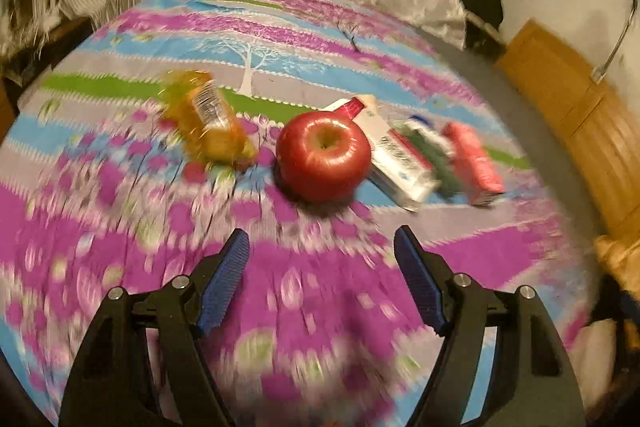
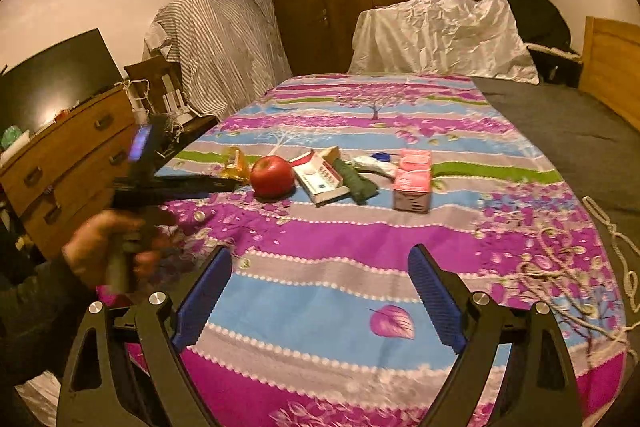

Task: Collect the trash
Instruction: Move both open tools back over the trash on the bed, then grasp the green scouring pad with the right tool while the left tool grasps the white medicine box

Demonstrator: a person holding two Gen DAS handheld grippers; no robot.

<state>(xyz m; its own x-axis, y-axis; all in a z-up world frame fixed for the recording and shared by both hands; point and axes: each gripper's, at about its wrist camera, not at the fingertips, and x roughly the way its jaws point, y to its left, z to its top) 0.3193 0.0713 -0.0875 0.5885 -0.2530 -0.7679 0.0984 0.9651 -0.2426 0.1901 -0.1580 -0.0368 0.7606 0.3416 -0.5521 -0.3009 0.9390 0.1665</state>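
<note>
A row of items lies across the patterned bedsheet [image 2: 320, 291]. From left to right they are a yellow wrapper [image 2: 234, 163], a red apple [image 2: 272, 175], a white-and-red box [image 2: 322, 179], a dark green bundle [image 2: 356, 181], a crumpled white item [image 2: 378, 163] and a pink carton [image 2: 414, 183]. The left wrist view shows the wrapper [image 1: 208, 119], apple [image 1: 324, 155], box [image 1: 384, 151] and carton [image 1: 476, 163] blurred. My left gripper [image 1: 320, 243] is open and empty, just short of the apple. My right gripper [image 2: 320, 255] is open and empty, farther back. A hand [image 2: 100, 247] holds the left gripper [image 2: 228, 183] by the wrapper.
A wooden chest of drawers [image 2: 76, 151] with a dark screen [image 2: 56, 79] stands left of the bed. Striped cloth [image 2: 224, 47] and a white sheet [image 2: 440, 35] cover things at the far end. A wooden bed frame [image 2: 612, 67] runs along the right. Rope [image 2: 560, 267] lies at the sheet's right edge.
</note>
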